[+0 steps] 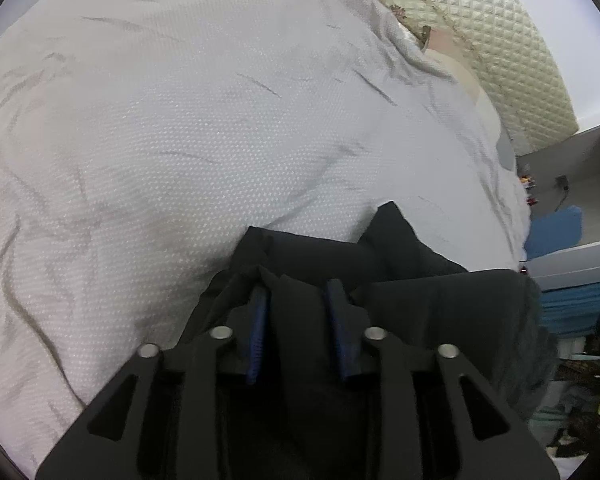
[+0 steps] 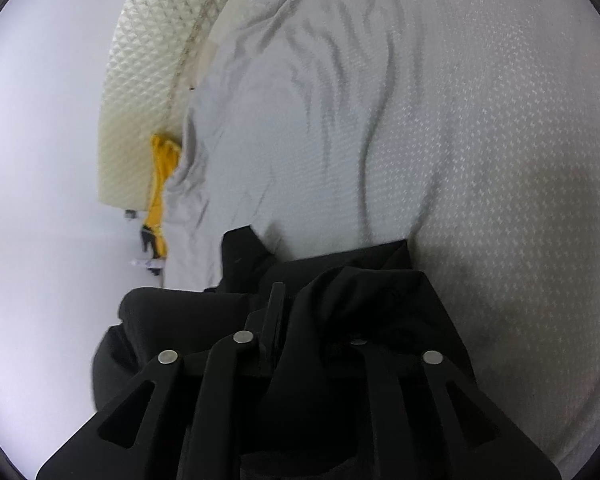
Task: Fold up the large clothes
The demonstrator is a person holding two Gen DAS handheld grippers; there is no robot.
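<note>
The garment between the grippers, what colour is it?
Black: the garment is plain and dark, clearest in the right wrist view against the pale bedsheet.

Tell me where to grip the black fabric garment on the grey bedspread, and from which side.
Grip the black fabric garment at its pointed corner lying flat on the grey bedspread, coming down from above: that edge looks thin, free and single-layered, unlike the bunched folds nearer the left gripper.

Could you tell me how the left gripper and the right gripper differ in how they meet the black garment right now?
The left gripper shows both blue pads, with a fold of the black garment between them; the right gripper shows one dark finger, its other buried under cloth. The left's jaws stand visibly apart; the right's gap is hidden. Both point at the pale bedspread.
</note>
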